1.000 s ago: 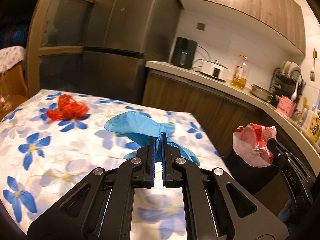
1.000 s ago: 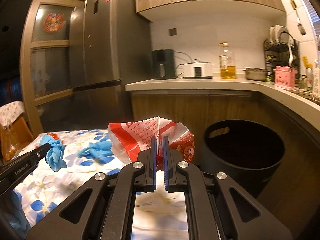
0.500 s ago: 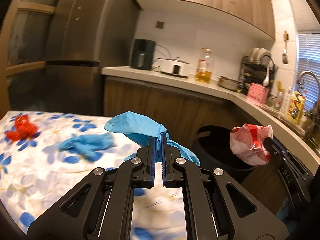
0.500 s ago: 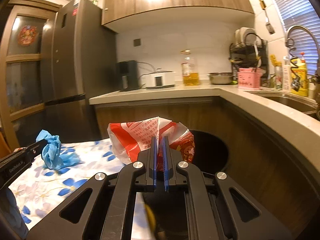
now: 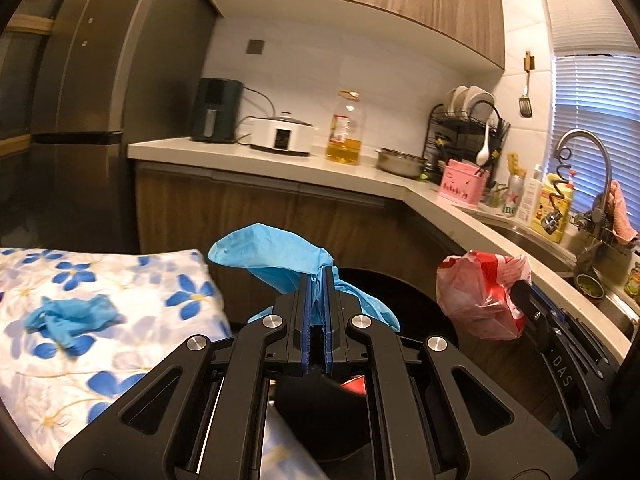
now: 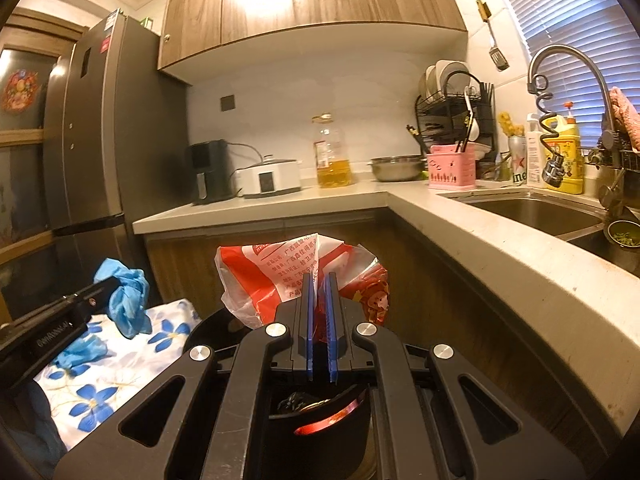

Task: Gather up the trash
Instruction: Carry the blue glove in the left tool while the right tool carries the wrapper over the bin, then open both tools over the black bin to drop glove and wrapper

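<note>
My left gripper (image 5: pixel 317 276) is shut on a crumpled blue glove (image 5: pixel 276 258), held in the air beside the table's corner and over the near rim of a black bin (image 5: pixel 400 292). My right gripper (image 6: pixel 319 284) is shut on a red-and-white plastic bag (image 6: pixel 276 276), which hangs above the black bin (image 6: pixel 320 420); trash lies inside it. In the left wrist view the bag (image 5: pixel 480 296) and right gripper (image 5: pixel 524 300) show at the right. In the right wrist view the glove (image 6: pixel 128 300) and left gripper (image 6: pixel 108 286) show at the left. A second blue glove (image 5: pixel 72 318) lies on the flowered tablecloth (image 5: pixel 120 360).
A kitchen counter (image 6: pixel 520 256) curves around the bin, with wooden cabinet fronts (image 5: pixel 280 220) behind it. On the counter stand an oil bottle (image 5: pixel 346 128), a cooker (image 5: pixel 284 134), a pink holder (image 5: pixel 462 184) and a sink (image 6: pixel 532 210) with a tap. A fridge (image 6: pixel 100 140) is at the left.
Both grippers swung right from over the table toward the bin, carrying the glove and the bag. The table slid off to the left; the sink came into view.
</note>
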`<state>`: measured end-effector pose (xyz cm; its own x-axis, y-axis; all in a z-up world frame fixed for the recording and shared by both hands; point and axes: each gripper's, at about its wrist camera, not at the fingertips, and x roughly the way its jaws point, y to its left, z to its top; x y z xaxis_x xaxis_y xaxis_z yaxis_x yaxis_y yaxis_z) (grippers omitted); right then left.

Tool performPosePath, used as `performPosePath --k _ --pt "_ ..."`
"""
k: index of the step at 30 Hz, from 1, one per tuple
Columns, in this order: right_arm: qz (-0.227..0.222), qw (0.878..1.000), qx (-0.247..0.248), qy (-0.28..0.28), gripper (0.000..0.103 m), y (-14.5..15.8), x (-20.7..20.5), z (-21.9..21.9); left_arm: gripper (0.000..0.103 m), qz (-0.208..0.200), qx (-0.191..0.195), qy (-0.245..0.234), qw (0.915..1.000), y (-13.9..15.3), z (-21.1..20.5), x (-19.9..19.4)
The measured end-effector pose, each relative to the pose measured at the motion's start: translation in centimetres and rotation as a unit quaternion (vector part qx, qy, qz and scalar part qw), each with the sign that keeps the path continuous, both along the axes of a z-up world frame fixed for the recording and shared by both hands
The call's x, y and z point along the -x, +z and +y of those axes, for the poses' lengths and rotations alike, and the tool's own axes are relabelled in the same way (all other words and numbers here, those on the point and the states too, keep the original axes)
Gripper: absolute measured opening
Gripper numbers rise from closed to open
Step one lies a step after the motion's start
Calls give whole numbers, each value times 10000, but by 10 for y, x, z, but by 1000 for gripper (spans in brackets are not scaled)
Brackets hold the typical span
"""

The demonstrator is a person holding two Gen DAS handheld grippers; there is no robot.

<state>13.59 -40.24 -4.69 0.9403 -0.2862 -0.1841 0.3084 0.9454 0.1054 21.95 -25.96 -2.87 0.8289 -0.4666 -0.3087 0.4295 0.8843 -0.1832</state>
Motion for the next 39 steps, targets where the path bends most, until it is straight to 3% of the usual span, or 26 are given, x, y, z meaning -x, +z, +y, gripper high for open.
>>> performPosePath --k 12,39 --pt "73 10000 -34 -17 6 -3 -20 -12 4 43 -85 -273 9996 -14 -31 -23" --pt "128 9999 -52 103 6 -6 -41 -19 4 198 -236 -476 9984 -31 -49 -49"
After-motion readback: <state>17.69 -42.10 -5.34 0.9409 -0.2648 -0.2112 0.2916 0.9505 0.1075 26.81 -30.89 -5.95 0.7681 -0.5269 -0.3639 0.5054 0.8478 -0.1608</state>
